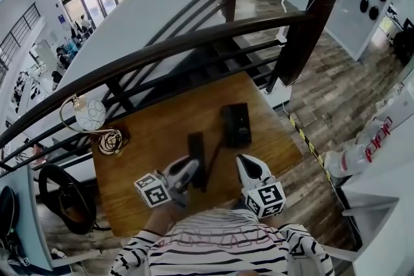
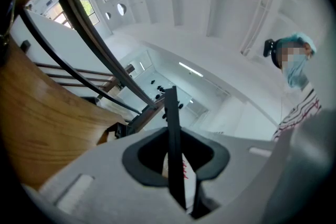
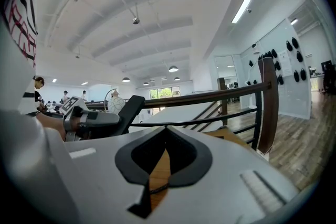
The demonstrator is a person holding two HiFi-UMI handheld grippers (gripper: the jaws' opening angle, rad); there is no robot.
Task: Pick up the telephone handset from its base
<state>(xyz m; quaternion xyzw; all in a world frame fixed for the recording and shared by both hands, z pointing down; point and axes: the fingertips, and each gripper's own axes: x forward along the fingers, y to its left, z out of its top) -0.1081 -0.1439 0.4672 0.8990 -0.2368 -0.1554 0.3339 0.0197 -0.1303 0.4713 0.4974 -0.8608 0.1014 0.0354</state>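
The handset (image 1: 196,152) is off its base (image 1: 237,125), just left of it over the table (image 1: 152,139), clamped edge-on in the left gripper (image 1: 192,170). It looks rigid, light and smooth, so a grip across its narrow middle suits it. The right gripper (image 1: 244,161), nearer than the base, is closed and empty.

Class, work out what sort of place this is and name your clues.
Probably an upper landing in an office or lab: a wooden table against a stair railing, with glass doors on a floor below.
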